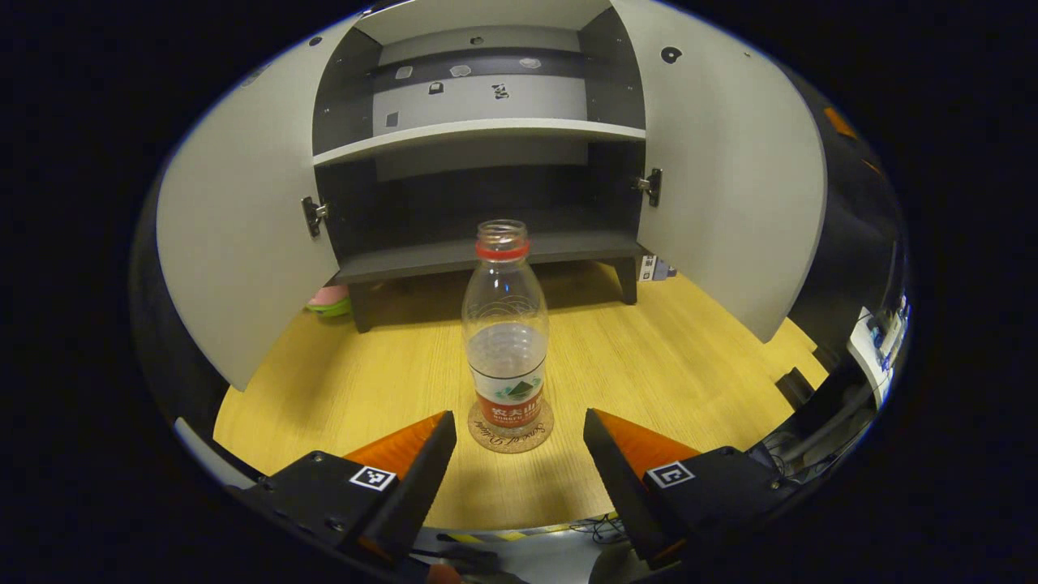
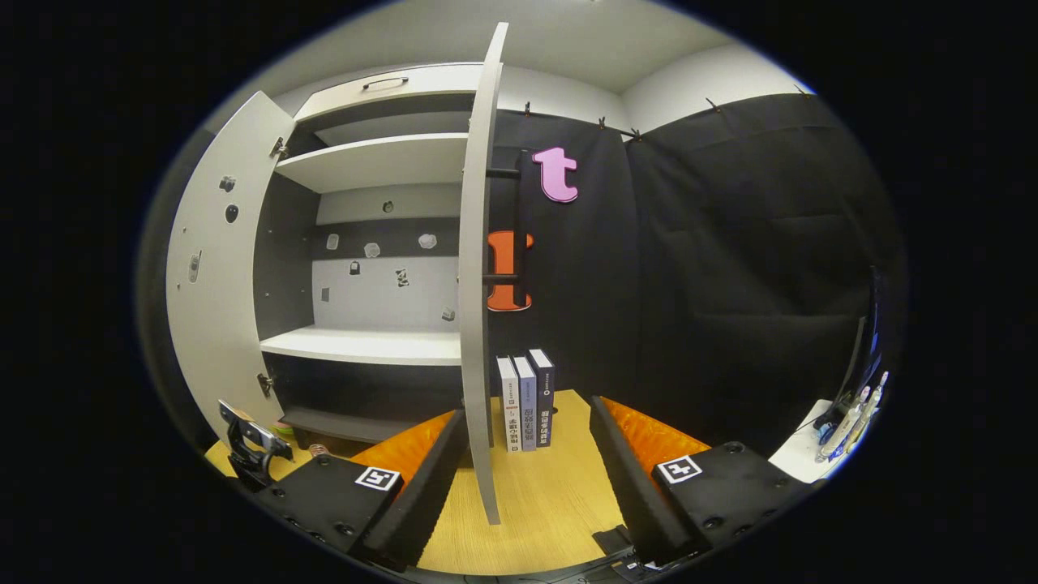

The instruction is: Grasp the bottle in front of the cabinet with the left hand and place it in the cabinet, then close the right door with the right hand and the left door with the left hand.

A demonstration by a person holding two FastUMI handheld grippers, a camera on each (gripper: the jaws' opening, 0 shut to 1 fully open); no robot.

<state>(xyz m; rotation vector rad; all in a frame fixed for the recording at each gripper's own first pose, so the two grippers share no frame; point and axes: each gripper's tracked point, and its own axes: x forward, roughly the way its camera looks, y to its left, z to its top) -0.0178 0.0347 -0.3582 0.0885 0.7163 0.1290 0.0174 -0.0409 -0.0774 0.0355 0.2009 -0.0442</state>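
The big cabinet (image 1: 478, 130) stands on the wooden tabletop (image 1: 649, 365) with both doors swung wide open. In the left gripper view the left door (image 1: 235, 235) and the right door (image 1: 722, 186) stick out toward the camera on each side. Inside are a light shelf (image 1: 478, 134) and a dark bottom shelf (image 1: 486, 251).

In the right gripper view the right door (image 2: 478, 268) is seen edge-on, close in front of the right claw (image 2: 527, 434), whose fingers are spread apart with nothing between them. Three books (image 2: 527, 397) stand upright on the tabletop just behind that door.

The bottle (image 1: 504, 324) stands upright in front of the cabinet, on a small round coaster (image 1: 511, 428). It has no cap, a red ring at the neck, and a little water inside.

The left claw (image 1: 519, 434) is spread wide, near the bottle's bottom but not touching it.
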